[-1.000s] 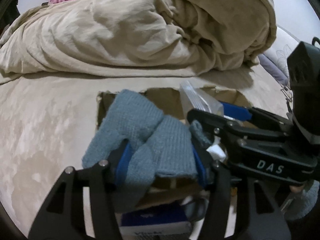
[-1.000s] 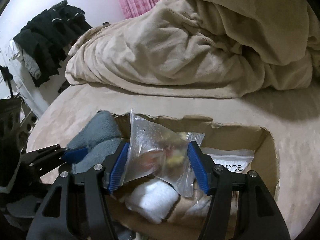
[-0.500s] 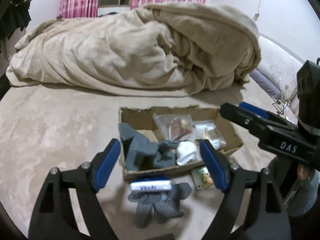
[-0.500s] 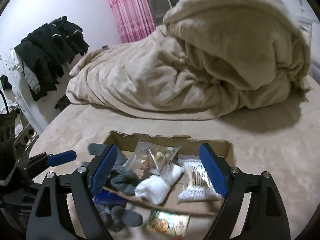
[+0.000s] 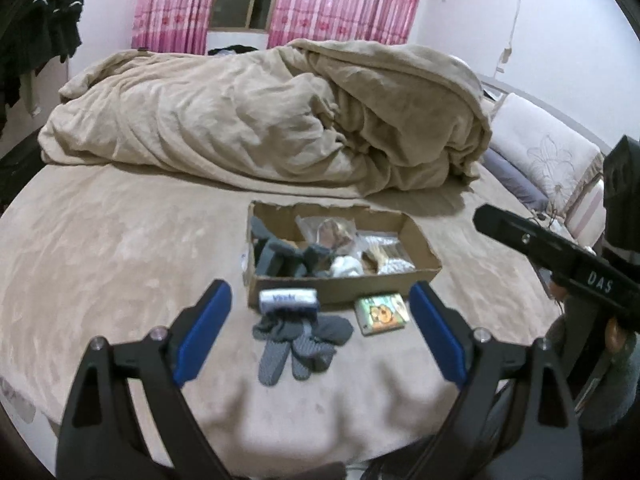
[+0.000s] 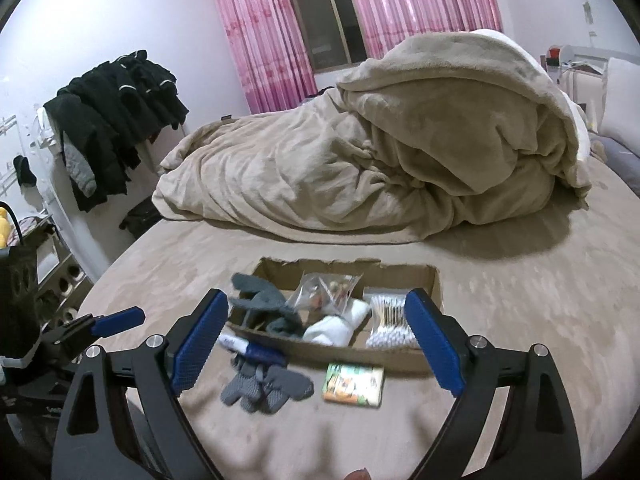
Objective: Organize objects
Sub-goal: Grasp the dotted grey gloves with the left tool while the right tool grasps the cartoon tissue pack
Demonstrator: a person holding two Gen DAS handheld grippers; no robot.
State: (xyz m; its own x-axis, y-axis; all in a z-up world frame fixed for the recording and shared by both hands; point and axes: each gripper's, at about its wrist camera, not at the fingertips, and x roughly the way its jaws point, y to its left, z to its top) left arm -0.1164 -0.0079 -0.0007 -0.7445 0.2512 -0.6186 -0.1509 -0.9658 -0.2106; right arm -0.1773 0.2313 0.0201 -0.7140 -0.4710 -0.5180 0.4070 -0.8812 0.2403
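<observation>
Centre frame: cardboard box (image 5: 344, 276) collects sorted items; gloves (image 5: 298, 338), card pack (image 5: 382, 314) outside, unsorted. Left gripper (image 5: 320, 332), right gripper (image 6: 316, 340) spread, empty.

Bare bed (image 5: 120, 248) surface extends along the left edge of the cardboard box (image 5: 420, 240). The box's near wall is obstructed by grey gloves (image 5: 298, 340) and a small packet (image 5: 382, 314). Behind its far wall, the heaped blanket (image 5: 260, 120) blocks passage.
</observation>
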